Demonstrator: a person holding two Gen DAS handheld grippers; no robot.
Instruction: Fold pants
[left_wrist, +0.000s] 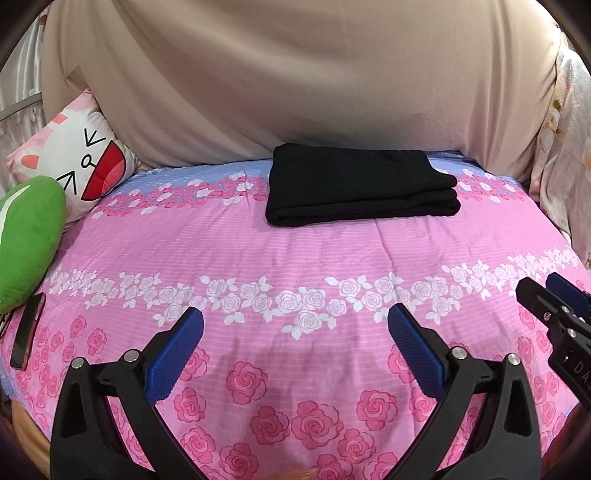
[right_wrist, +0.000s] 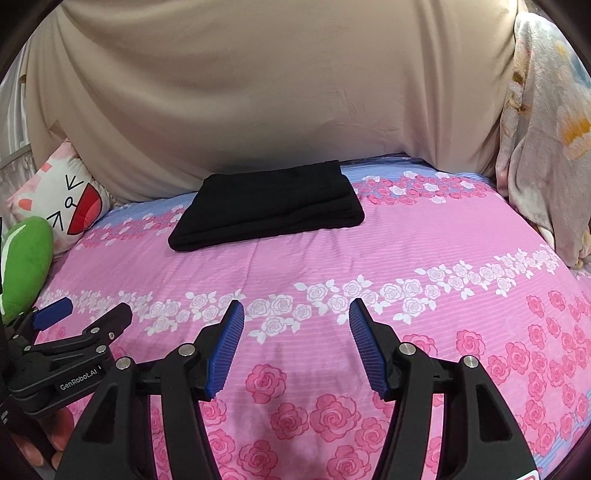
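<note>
Black pants (left_wrist: 358, 182) lie folded into a compact rectangle at the far side of the bed, against the beige sheet; they also show in the right wrist view (right_wrist: 269, 205). My left gripper (left_wrist: 295, 325) is open and empty, hovering over the near part of the pink floral bedspread (left_wrist: 295, 254), well short of the pants. My right gripper (right_wrist: 296, 317) is open and empty too, side by side with the left one. Each gripper shows at the edge of the other's view: the right gripper (left_wrist: 550, 299) and the left gripper (right_wrist: 88, 314).
A cat-face pillow (left_wrist: 74, 162) and a green plush (left_wrist: 29, 236) sit at the left edge, with a dark phone (left_wrist: 27, 336) beside them. A beige sheet (left_wrist: 295, 74) hangs behind the bed. A pale floral blanket (right_wrist: 546, 147) is heaped at the right.
</note>
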